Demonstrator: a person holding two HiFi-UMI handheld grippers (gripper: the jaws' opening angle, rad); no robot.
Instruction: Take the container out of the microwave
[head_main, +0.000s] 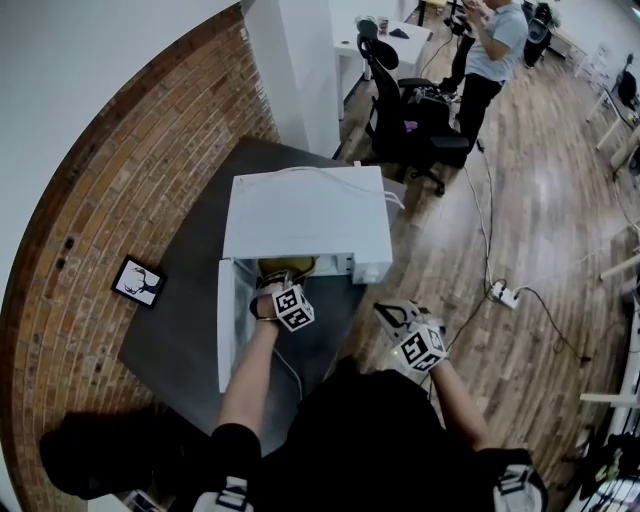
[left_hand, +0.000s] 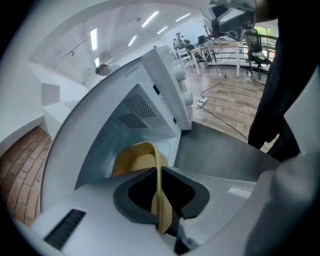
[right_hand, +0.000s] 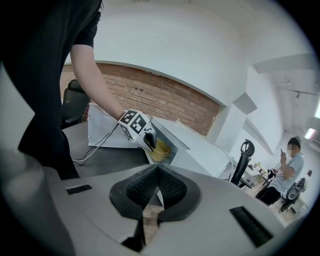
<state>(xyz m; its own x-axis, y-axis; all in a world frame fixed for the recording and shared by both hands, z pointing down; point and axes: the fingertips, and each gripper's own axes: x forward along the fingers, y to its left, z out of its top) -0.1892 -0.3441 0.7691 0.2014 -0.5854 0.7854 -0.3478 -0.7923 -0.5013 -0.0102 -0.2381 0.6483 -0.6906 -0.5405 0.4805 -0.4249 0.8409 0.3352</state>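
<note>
A white microwave (head_main: 305, 212) stands on the dark grey table (head_main: 190, 310), its door (head_main: 228, 325) swung open to the left. Inside sits a yellow container (head_main: 287, 267). My left gripper (head_main: 272, 290) reaches into the opening. In the left gripper view the jaws are shut on the container's thin rim (left_hand: 159, 192), and the container's body (left_hand: 132, 159) lies beyond them on the microwave (left_hand: 165, 85) floor. My right gripper (head_main: 398, 318) hovers off the table's right edge, shut on nothing (right_hand: 156, 169). Its view shows the left gripper (right_hand: 145, 139) at the container (right_hand: 161, 149).
A small framed deer picture (head_main: 138, 281) lies at the table's left edge by the brick wall (head_main: 90, 200). A black office chair (head_main: 405, 115) and a standing person (head_main: 488, 55) are behind the microwave. A power strip (head_main: 503, 294) with cables lies on the wooden floor to the right.
</note>
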